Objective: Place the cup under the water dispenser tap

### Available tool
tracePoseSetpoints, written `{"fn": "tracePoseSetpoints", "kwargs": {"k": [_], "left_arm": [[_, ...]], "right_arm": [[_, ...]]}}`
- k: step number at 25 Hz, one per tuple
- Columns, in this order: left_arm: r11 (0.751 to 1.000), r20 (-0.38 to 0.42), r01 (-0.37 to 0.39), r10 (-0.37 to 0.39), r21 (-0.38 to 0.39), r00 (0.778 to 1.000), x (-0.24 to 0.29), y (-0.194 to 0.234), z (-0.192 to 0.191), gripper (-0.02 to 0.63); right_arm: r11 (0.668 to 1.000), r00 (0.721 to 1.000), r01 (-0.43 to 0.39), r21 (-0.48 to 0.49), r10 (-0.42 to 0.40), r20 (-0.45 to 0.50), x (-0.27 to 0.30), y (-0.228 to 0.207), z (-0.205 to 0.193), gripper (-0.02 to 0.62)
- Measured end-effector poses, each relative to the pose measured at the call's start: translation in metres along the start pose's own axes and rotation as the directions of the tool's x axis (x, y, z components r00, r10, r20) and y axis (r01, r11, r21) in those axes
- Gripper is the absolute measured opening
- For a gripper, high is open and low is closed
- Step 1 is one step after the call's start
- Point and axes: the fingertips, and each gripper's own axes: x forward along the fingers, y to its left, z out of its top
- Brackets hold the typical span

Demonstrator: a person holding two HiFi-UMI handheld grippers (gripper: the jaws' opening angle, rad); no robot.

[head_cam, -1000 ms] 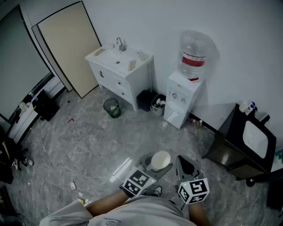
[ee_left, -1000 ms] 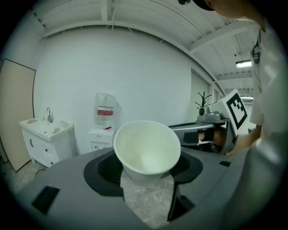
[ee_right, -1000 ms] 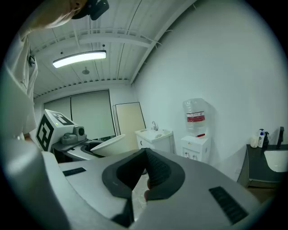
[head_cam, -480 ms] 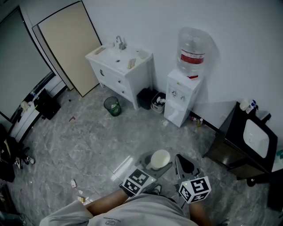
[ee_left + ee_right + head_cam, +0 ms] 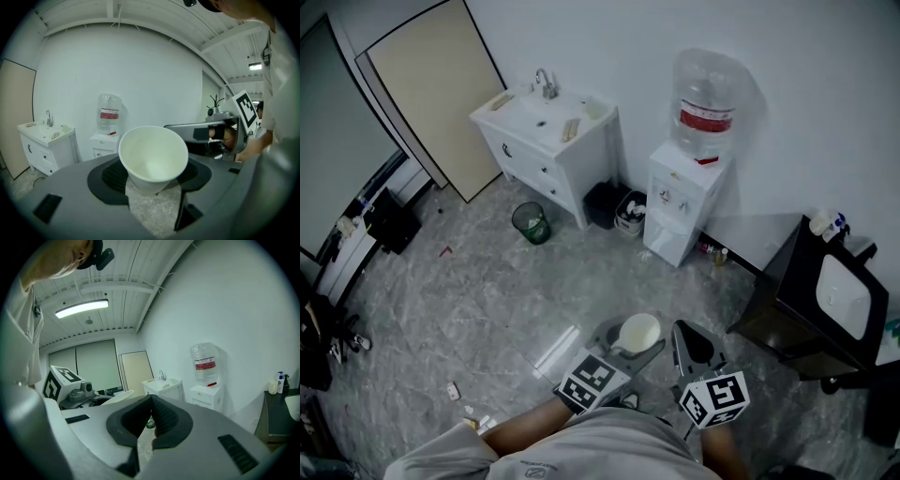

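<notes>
We see the left gripper (image 5: 628,343) in the lower middle of the head view, and its jaws are closed on a white cup (image 5: 639,333). In the left gripper view the cup (image 5: 153,154) sits between the two dark pads (image 5: 111,176), its open mouth tilted toward the camera, and it looks empty inside. The right gripper (image 5: 694,349) is just to the right of the left one. In its own view the right gripper (image 5: 151,404) has its jaws brought together at the tips, with nothing between them. The water dispenser (image 5: 682,202) stands against the white wall in the upper middle of the head view, well apart from the cup, and it carries a clear bottle (image 5: 706,98) with a red label on top. Its taps (image 5: 673,199) are too small for us to describe. To the left of the dispenser there is a white vanity (image 5: 546,131) with a sink, and a green bin (image 5: 531,223) stands on the grey floor (image 5: 487,300) in front of it. A black cabinet (image 5: 806,309) is at the right edge.
</notes>
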Motion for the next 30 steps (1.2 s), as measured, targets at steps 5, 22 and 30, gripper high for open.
{"fn": "tracePoseSetpoints", "kwargs": {"k": [5, 22, 30], "left_arm": [[0.999, -0.002, 0.032, -0.032, -0.001, 0.999, 0.042, 0.052, 0.006, 0.281], [0.982, -0.006, 0.162, -0.162, 0.092, 0.987, 0.215, 0.215, 0.040, 0.281], [0.981, 0.015, 0.154, -0.157, 0.115, 0.987, 0.316, 0.259, 0.043, 0.281]], "right_arm": [[1.000, 1.000, 0.021, -0.017, -0.021, 0.012, 0.056, -0.037, 0.013, 0.015], [0.991, 0.992, 0.121, 0.053, -0.122, 0.021, 0.221, -0.175, 0.050, 0.015], [0.996, 0.998, 0.063, 0.069, -0.063, -0.003, 0.283, -0.261, 0.050, 0.015]]}}
